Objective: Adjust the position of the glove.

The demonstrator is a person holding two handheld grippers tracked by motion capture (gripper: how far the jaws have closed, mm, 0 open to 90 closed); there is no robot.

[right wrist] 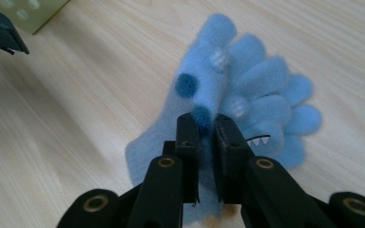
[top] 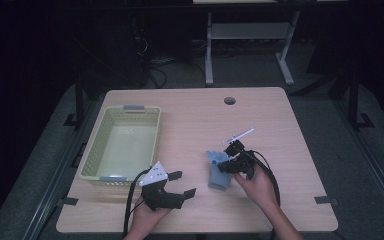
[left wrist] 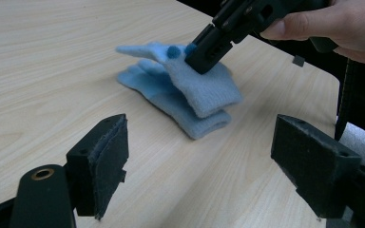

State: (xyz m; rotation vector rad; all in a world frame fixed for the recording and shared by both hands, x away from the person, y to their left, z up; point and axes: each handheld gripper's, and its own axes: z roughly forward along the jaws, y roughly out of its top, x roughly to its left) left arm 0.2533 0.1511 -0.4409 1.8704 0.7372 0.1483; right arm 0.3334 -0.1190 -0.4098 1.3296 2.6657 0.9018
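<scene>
Left gripper (top: 180,184) nearest, at table's 7 o'clock, jaws wide apart, nothing between. Right gripper (top: 228,162) at 5 o'clock, jaws clamped on top one of two stacked fuzzy light-blue gloves (top: 218,169). One pale-green plastic basket (top: 96,153) at 9 o'clock. One syringe (top: 239,135) beyond gloves.

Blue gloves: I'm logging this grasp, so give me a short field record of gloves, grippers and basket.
gloves: light blue pair, stacked on the table, right of centre
right gripper: jaws pinched on the top glove's fabric
left gripper: jaws wide open, nothing between them, pointed toward the gloves
basket: yellow-green, at the table's left
syringe: lies beyond the gloves
</scene>
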